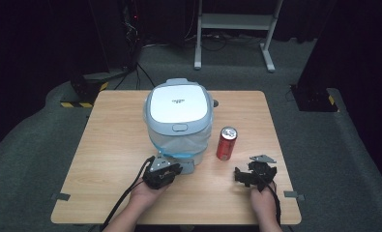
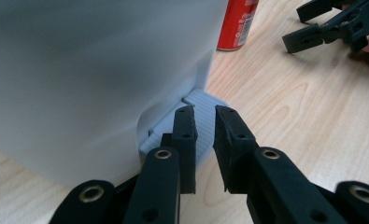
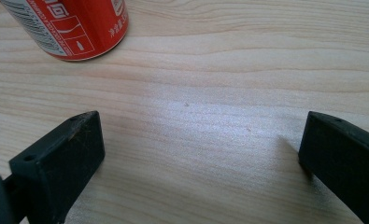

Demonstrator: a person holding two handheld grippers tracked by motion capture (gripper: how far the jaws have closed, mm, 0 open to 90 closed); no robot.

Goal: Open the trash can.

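Dark carpeted flooring surrounded the wooden table [image 1: 111, 145], which carried the work at the centre of the high view.

The pedal bin [image 1: 179, 121], white-lidded with a translucent liner, stood at mid-table with its lid down. Its grey ribbed foot pedal [image 2: 205, 105] projected from the base toward the lower edge of the frame. The left gripper [image 2: 204, 140] sat low over this pedal, jaws drawn almost together with only a narrow gap; no object was visibly clamped, and the tips appeared positioned to press the pedal down.

The red drink can [image 1: 227, 143] stood upright just right of the bin, untouched. The right gripper [image 3: 198, 140] rested lower right, jaws spread wide over bare wood, short of the can.

Assessment: pedal approach complete; lid opening, can pickup and disposal probably remained.
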